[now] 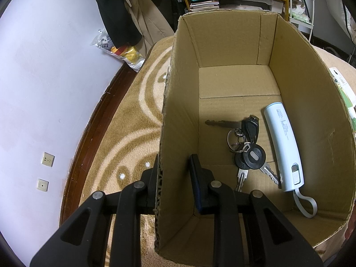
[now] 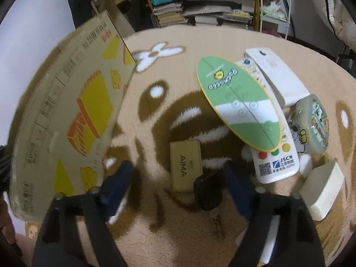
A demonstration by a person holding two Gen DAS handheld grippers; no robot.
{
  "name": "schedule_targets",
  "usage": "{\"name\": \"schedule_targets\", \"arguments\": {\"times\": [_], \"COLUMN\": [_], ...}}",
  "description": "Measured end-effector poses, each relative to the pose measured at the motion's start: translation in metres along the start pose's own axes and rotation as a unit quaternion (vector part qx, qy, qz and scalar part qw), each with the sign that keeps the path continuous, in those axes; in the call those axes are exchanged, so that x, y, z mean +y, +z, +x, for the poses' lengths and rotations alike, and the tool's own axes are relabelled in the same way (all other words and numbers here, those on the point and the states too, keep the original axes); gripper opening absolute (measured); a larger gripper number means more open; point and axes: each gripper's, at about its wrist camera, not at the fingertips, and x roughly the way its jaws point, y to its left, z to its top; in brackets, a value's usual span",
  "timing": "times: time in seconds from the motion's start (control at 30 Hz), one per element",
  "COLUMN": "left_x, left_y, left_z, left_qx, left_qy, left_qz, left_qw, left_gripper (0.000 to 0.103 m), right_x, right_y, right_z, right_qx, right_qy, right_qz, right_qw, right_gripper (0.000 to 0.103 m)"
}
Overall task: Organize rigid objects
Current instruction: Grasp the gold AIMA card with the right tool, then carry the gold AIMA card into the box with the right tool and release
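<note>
A cardboard box (image 1: 298,102) stands open on the carpet. Inside lie a bunch of keys (image 1: 244,142) and a pale blue power bank (image 1: 282,149). My left gripper (image 1: 174,164) is open and straddles the box's near left wall, one finger outside and one inside. My right gripper (image 2: 178,178) hangs open over the carpet beside the box's printed outer side (image 2: 66,122). Between its blue fingers (image 2: 118,178) lie a tan AIMA card (image 2: 185,166) and a black key fob (image 2: 207,191).
To the right lie a green oval fan (image 2: 238,104), a white remote (image 2: 276,162), a white case (image 2: 276,73), a cartoon-printed cup (image 2: 311,124) and a cream block (image 2: 322,189). Shelves with books (image 2: 200,11) stand behind; wall and skirting (image 1: 89,133) lie left.
</note>
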Motion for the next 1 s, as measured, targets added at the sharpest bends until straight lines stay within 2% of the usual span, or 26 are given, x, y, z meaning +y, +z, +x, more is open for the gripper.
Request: {"name": "schedule_targets", "arguments": {"times": [0.1,0.13,0.2,0.27,0.3,0.57,1.0], "left_x": [0.000,0.000,0.000,0.000,0.000,0.000,0.001], "left_y": [0.000,0.000,0.000,0.000,0.000,0.000,-0.001], "left_z": [0.000,0.000,0.000,0.000,0.000,0.000,0.000], "left_qx": [0.000,0.000,0.000,0.000,0.000,0.000,0.000], "left_qy": [0.000,0.000,0.000,0.000,0.000,0.000,0.001], "left_qz": [0.000,0.000,0.000,0.000,0.000,0.000,0.000], "left_qw": [1.0000,1.0000,1.0000,1.0000,1.0000,1.0000,1.0000], "left_gripper": [0.023,0.023,0.023,0.023,0.023,0.023,0.023], "right_x": [0.004,0.005,0.004,0.001,-0.001,-0.005,0.019], "right_y": [-0.002,-0.002,-0.002,0.000,0.001,0.005,0.022], "right_z": [0.003,0.004,0.004,0.002,0.001,-0.008,-0.048], "right_qx": [0.000,-0.002,-0.005,-0.013,-0.015,-0.033,-0.101], "right_qy": [-0.014,-0.016,-0.023,-0.033,-0.038,-0.013,0.027], "right_qz": [-0.016,-0.018,-0.017,-0.016,-0.015,-0.006,-0.021], "right_qw": [1.000,1.000,1.000,0.999,0.999,0.999,0.994], "right_gripper": [0.080,0.076,0.065,0.041,0.035,0.032,0.032]}}
